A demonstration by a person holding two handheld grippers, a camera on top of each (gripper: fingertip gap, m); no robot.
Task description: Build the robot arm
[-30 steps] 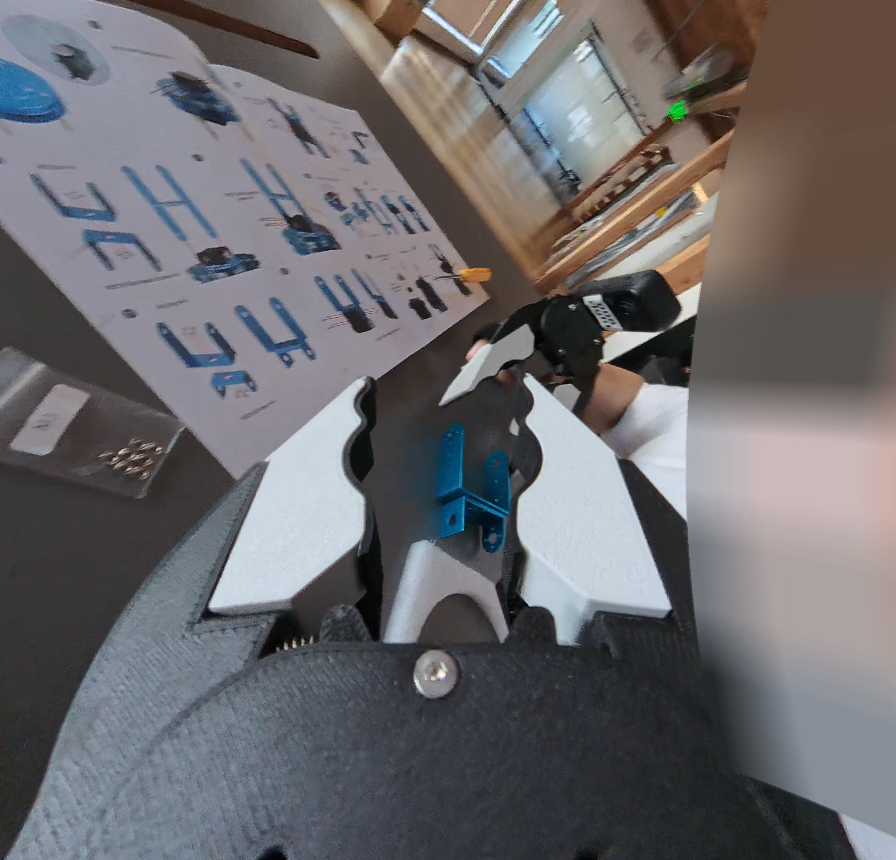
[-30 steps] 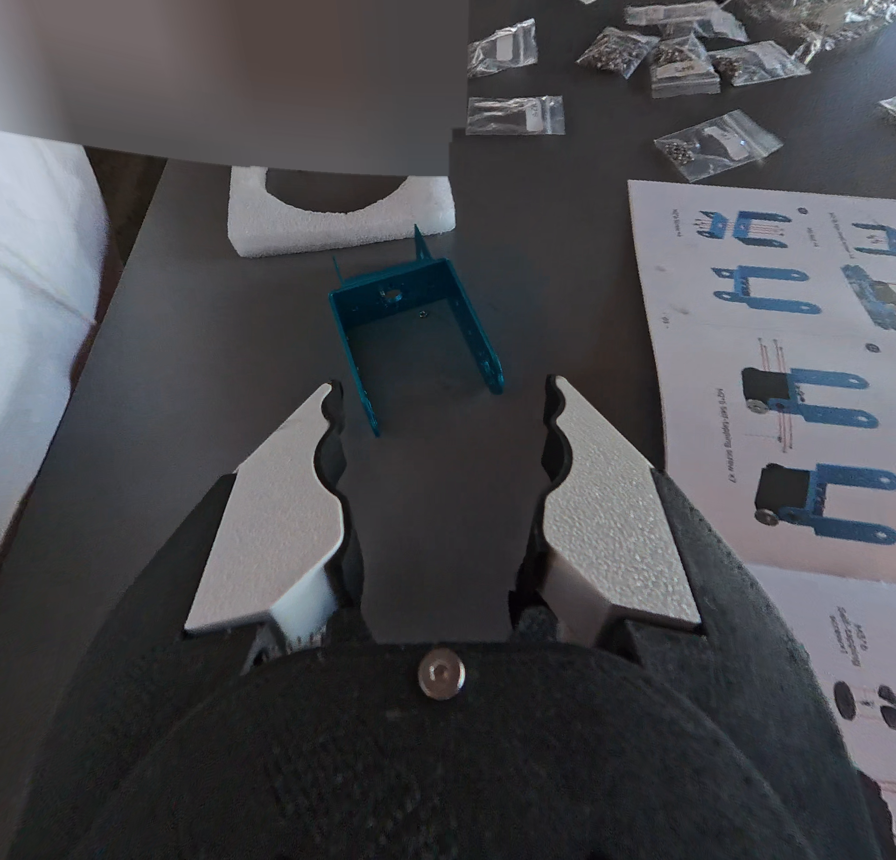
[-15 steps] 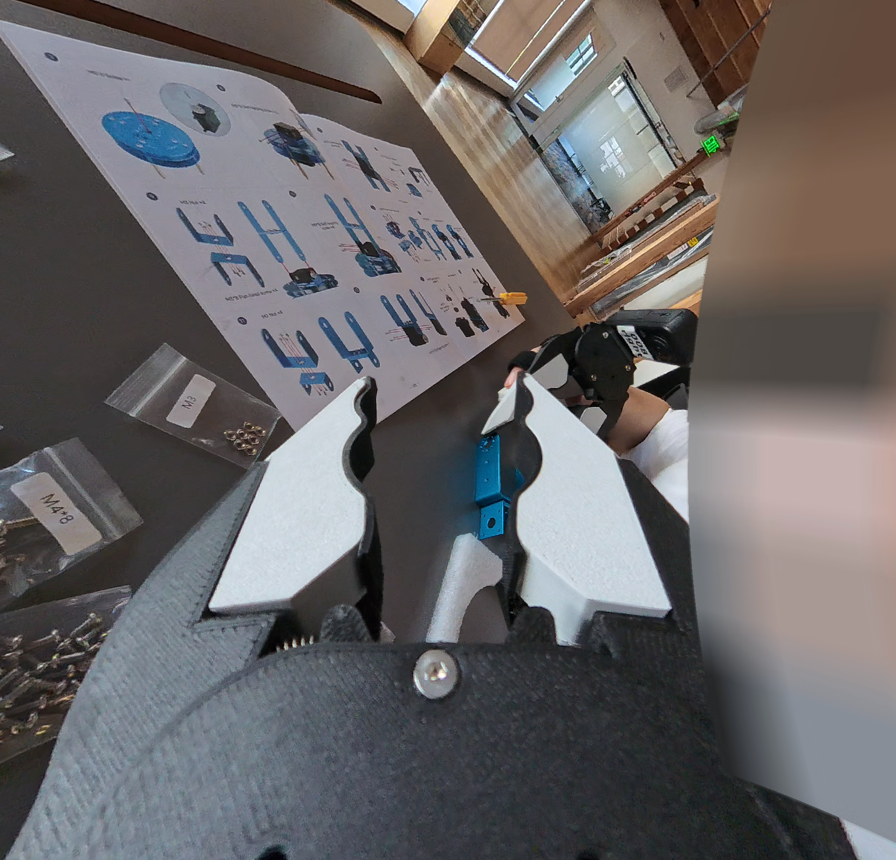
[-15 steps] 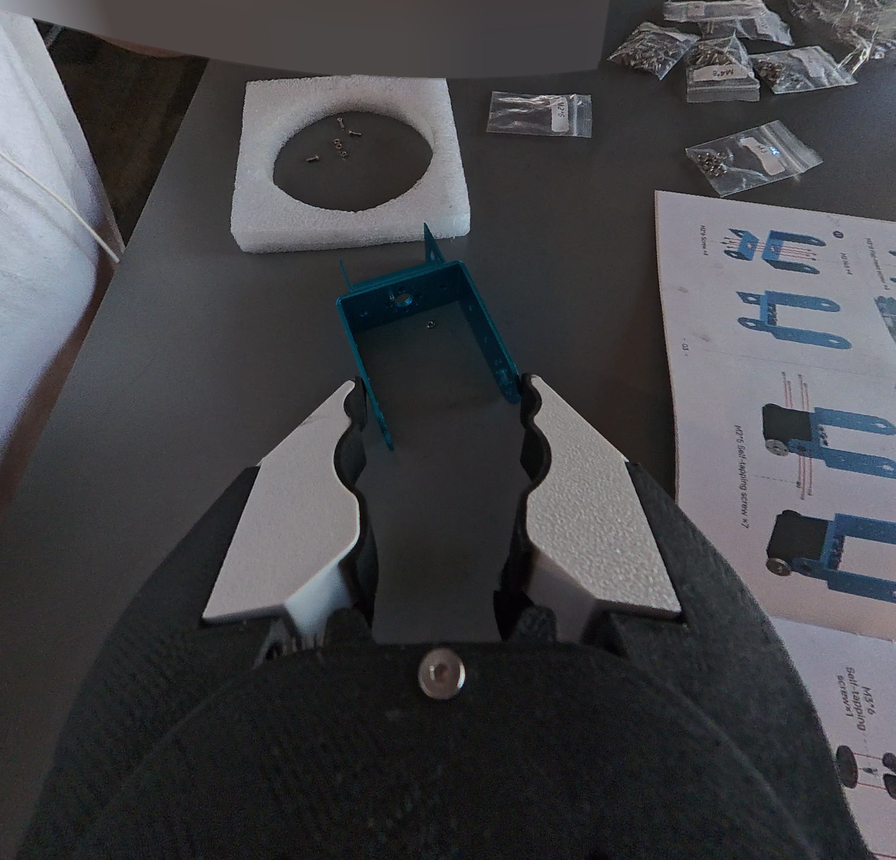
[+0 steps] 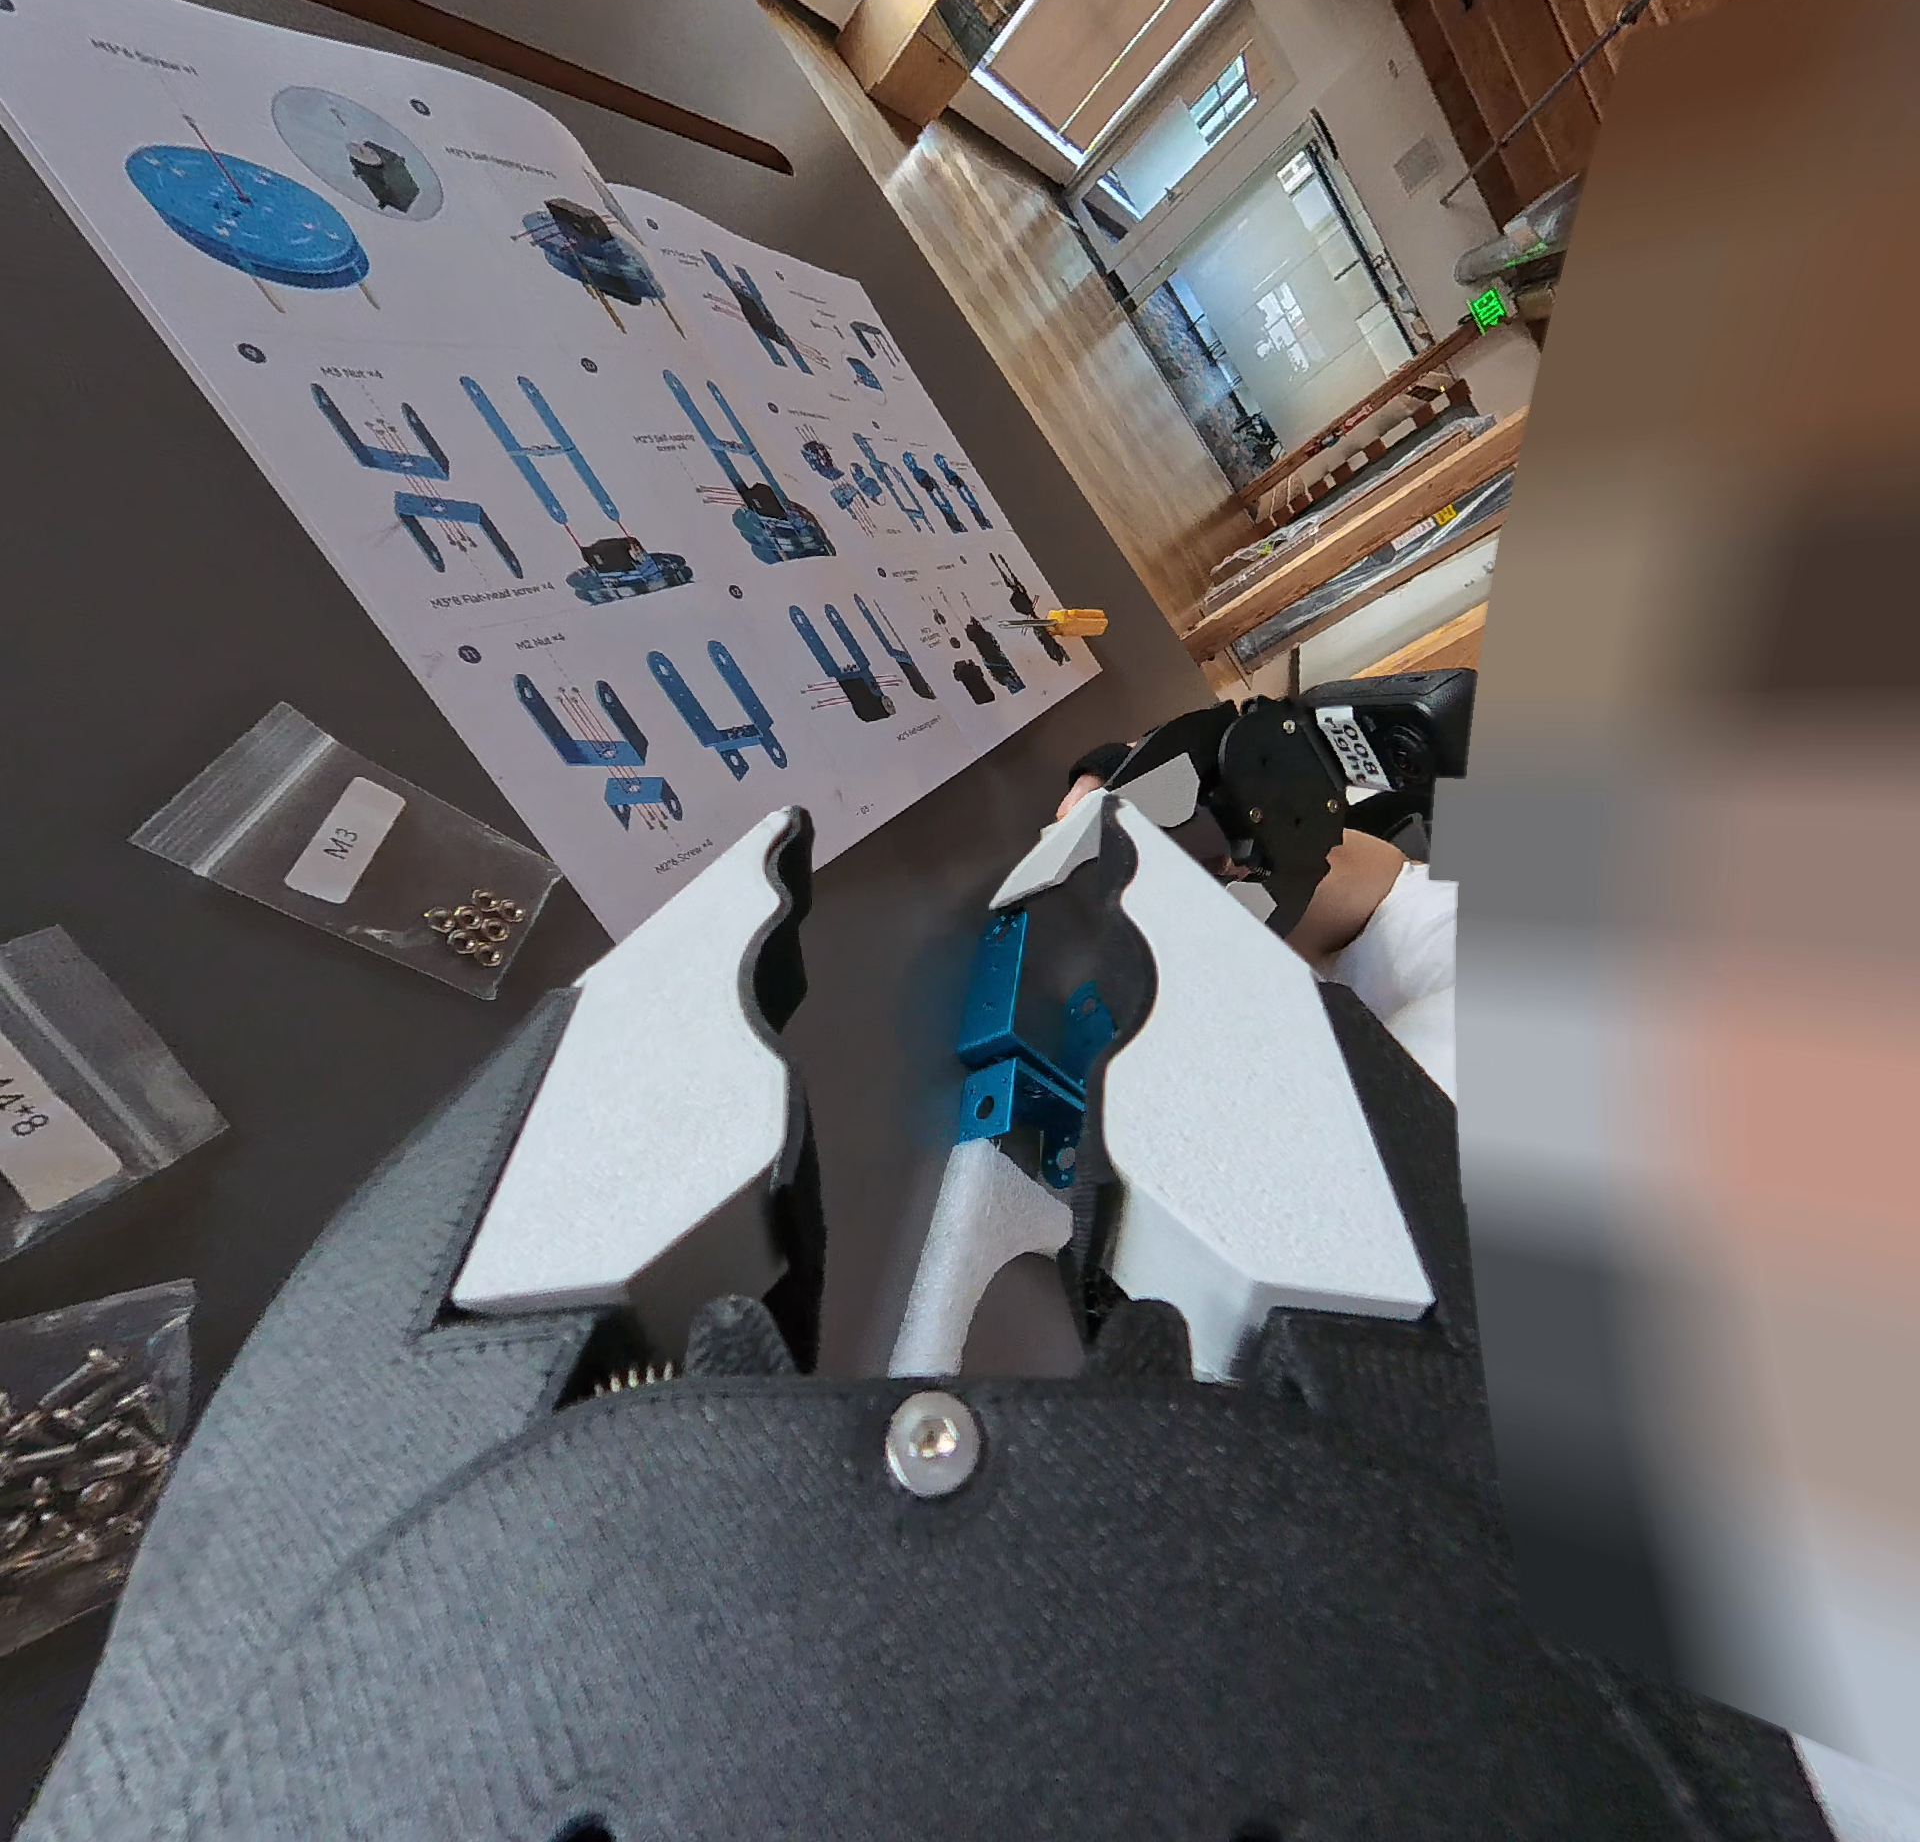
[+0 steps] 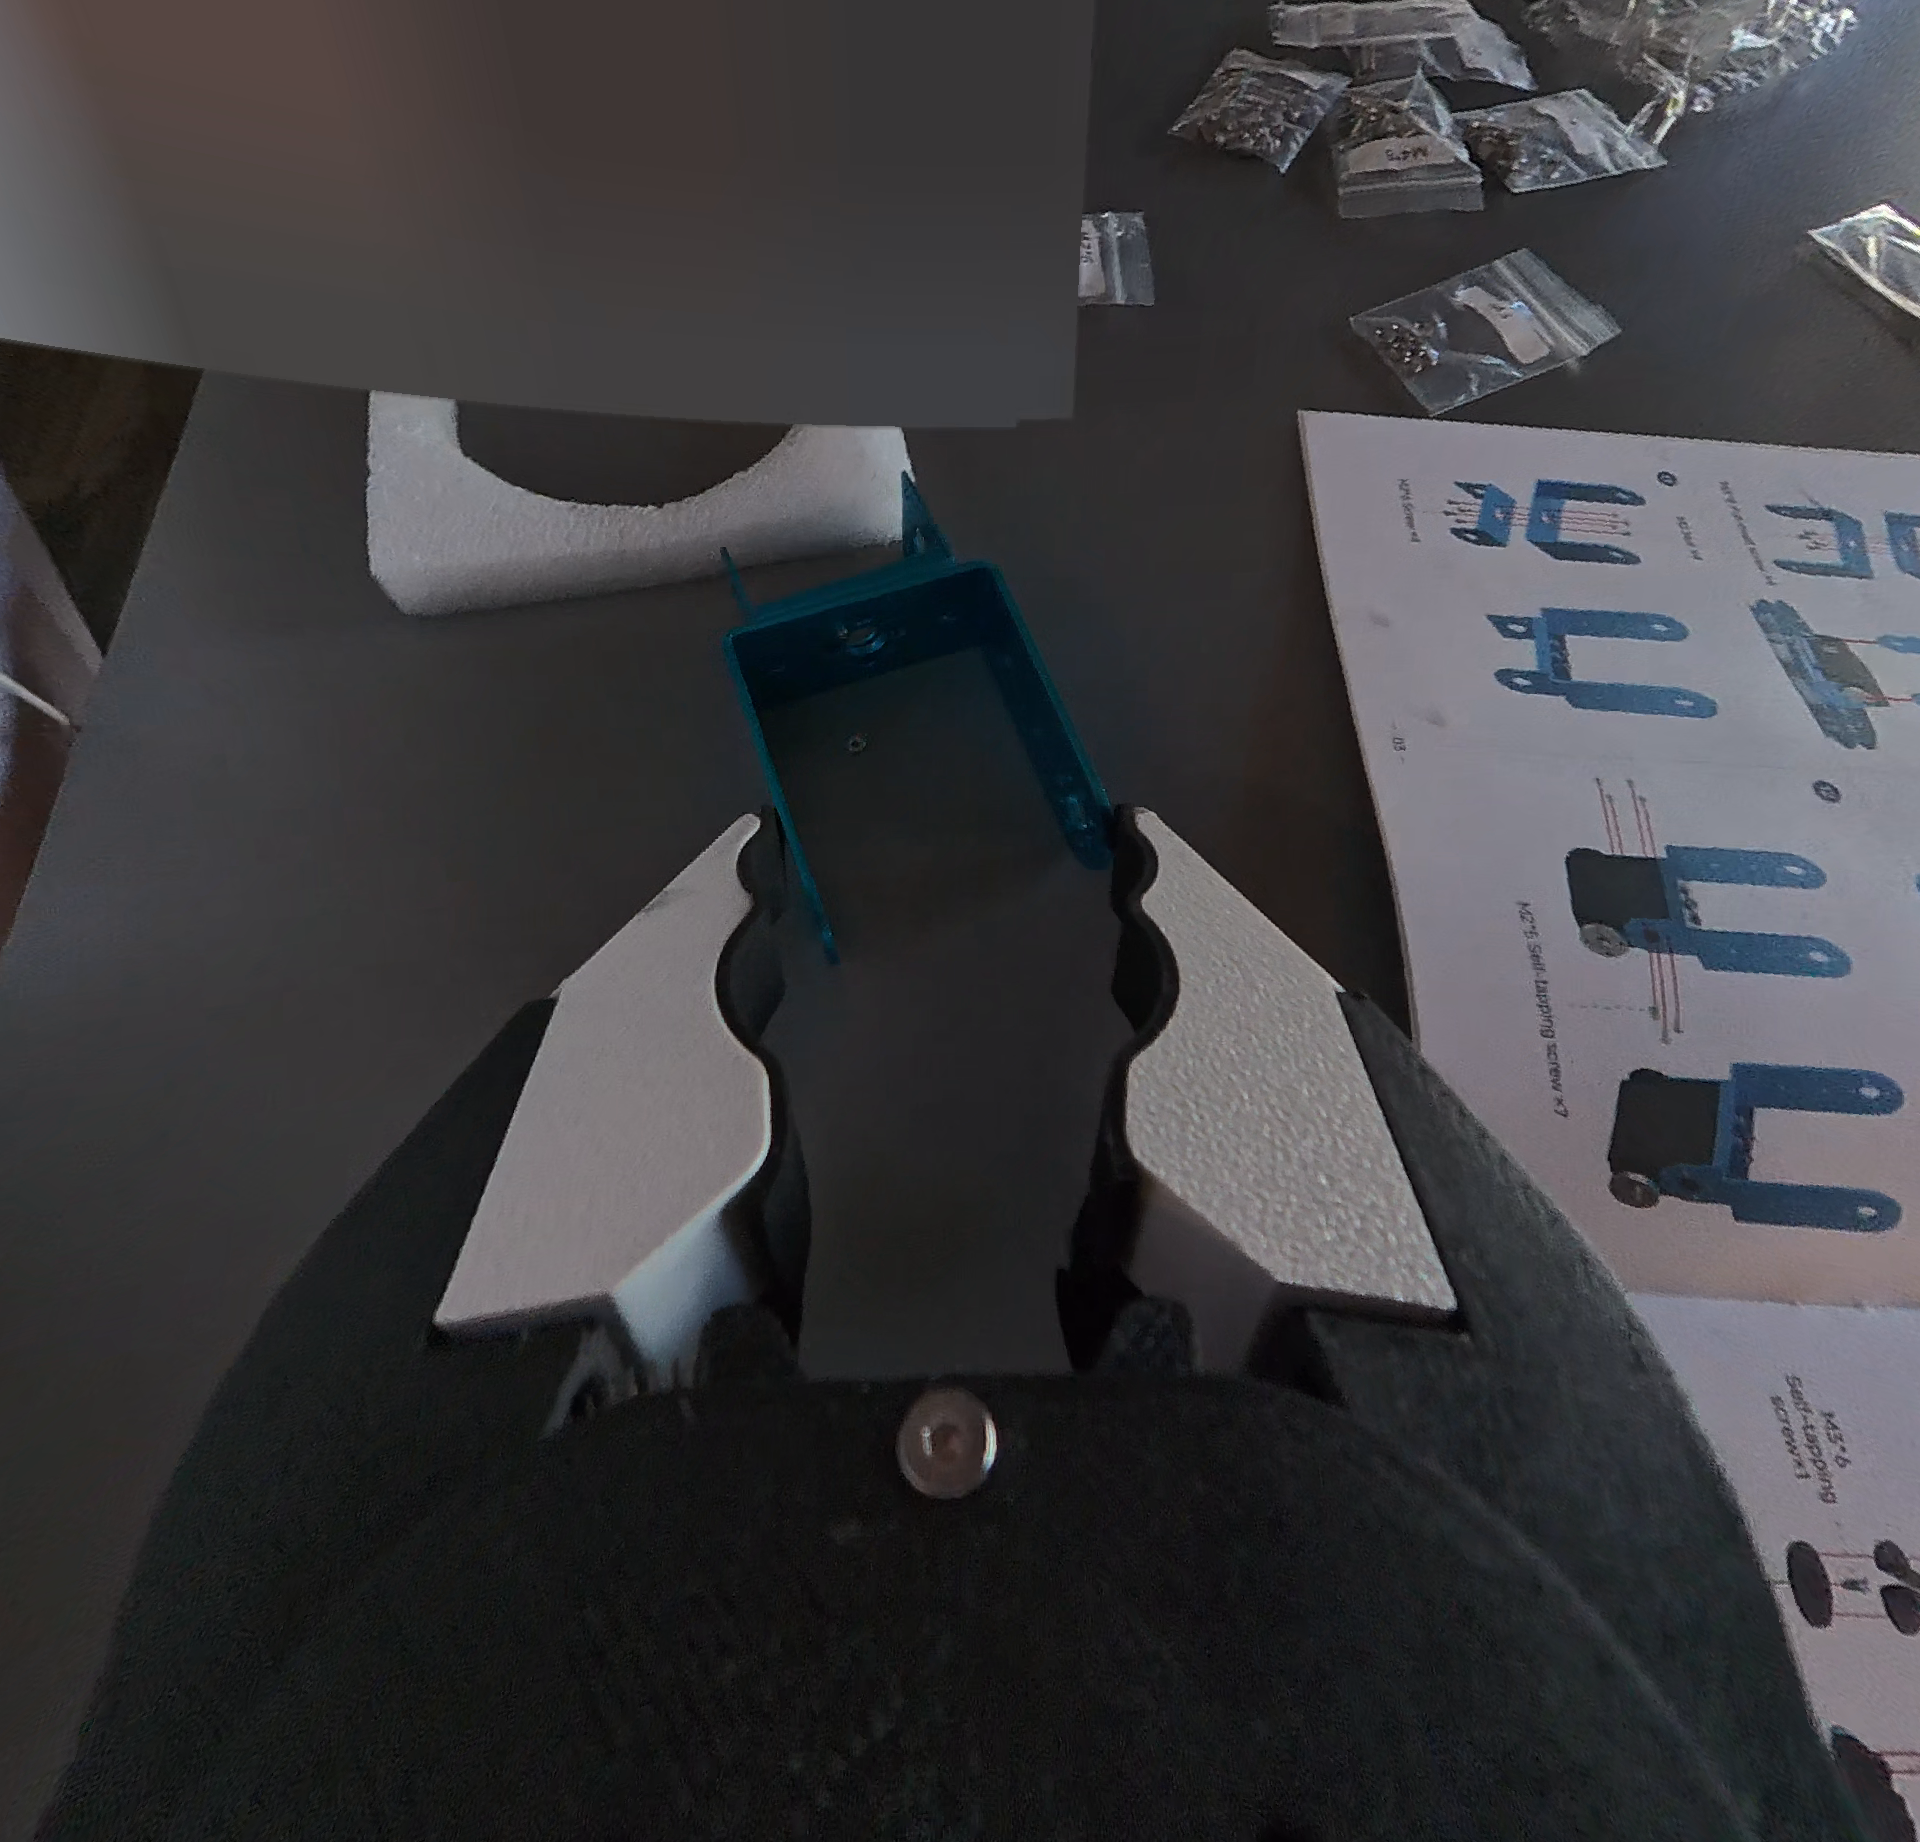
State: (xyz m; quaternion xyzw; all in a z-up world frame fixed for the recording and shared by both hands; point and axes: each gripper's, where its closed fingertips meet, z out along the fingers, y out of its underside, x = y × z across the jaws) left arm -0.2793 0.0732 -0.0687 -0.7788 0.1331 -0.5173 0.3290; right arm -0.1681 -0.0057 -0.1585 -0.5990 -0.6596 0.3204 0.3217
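Note:
A blue U-shaped metal bracket (image 6: 883,639) lies on the dark table (image 6: 312,805), its open end toward my right gripper (image 6: 940,836). That gripper's two fingers press on the outer sides of the bracket's two arm ends, so it is shut on the bracket. A white foam block (image 6: 623,545) with a round cut-out sits just behind the bracket. My left gripper (image 5: 951,836) is open and empty above the table. Between its fingers I see the foam (image 5: 966,1242), the bracket (image 5: 997,1013) and the right gripper's fingertips (image 5: 1049,857) at the bracket's far end.
A printed instruction sheet (image 6: 1662,857) lies right of the bracket and also shows in the left wrist view (image 5: 582,442). Several small bags of screws and nuts (image 6: 1486,327) (image 5: 343,847) lie around. A yellow-handled screwdriver (image 5: 1075,620) rests on the sheet. A small nut (image 6: 854,743) lies inside the bracket. There is about 15 cm between the tips of the two grippers. The white foam block (image 6: 623,545) sits 8 cm or so from the ends of my right fingers.
My right gripper moved forward and narrowed around the bracket's arm ends; the bracket now shifts with it relative to the foam and the sheet. My left gripper's view swung, staying open.

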